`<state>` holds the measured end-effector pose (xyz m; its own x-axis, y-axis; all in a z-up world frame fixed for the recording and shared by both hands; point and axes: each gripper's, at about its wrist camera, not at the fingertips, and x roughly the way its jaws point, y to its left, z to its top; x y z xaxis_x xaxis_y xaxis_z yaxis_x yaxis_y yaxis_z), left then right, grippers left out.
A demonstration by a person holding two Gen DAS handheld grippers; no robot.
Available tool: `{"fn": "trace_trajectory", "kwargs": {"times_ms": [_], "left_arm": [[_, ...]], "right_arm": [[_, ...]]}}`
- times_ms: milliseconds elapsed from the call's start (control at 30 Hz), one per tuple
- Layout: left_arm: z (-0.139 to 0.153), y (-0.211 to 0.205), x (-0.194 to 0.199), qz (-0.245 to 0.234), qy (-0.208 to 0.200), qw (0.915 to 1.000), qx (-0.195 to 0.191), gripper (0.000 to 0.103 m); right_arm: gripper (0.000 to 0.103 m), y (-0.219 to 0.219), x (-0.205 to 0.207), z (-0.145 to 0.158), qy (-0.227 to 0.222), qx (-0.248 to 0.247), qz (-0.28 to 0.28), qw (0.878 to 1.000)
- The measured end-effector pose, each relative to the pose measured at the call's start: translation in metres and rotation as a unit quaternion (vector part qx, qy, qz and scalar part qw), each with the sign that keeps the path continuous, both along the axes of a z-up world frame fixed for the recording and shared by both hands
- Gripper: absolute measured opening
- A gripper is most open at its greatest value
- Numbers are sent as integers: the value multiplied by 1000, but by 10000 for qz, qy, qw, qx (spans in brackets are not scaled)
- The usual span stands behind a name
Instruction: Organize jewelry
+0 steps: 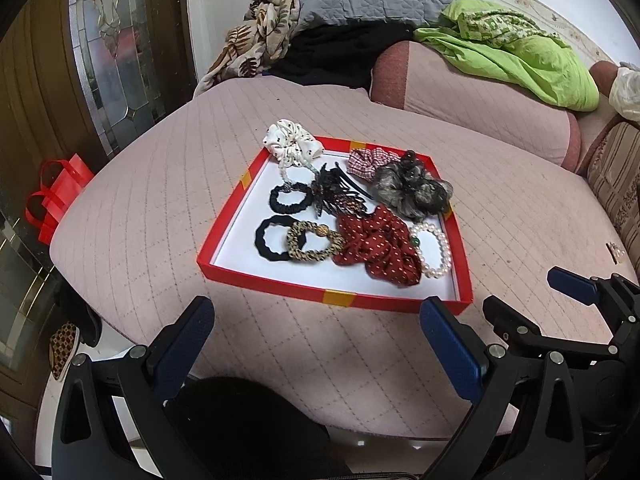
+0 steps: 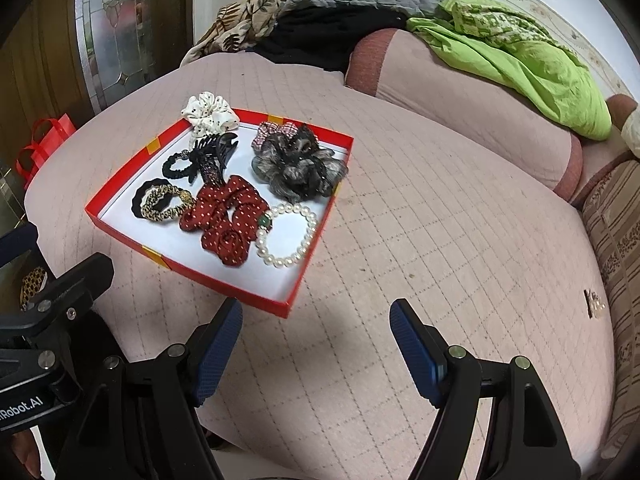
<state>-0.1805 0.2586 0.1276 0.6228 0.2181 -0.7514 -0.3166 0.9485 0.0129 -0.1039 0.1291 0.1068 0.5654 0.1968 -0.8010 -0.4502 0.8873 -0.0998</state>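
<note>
A pink quilted cushion is used as the work surface, and the red box lid is laid flat on it, likely as a tray for sorting. Scrunchies, hair ties, a claw clip and a pearl bracelet are heaped inside. Both grippers, left and right, are held short of it, fingers spread wide and empty.

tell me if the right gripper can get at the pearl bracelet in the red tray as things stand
Probably yes. The right gripper is open and empty, and the pearl bracelet lies uncovered in the near corner of the red tray. Only the low tray wall stands between them; the red dotted scrunchie touches one side.
</note>
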Motion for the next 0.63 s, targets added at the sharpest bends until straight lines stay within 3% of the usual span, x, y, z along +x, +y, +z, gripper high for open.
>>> {"fn": "trace_trajectory", "kwargs": {"times_ms": [367,633], "left_arm": [[-13,26,7,218,138,9995,-208,102],[-12,18,12,246,193,9995,52,102]], "right_arm": [[80,21,5,-5,47,-149,95,9998],[80,17,11,-11,172,-39,127,9998]]}}
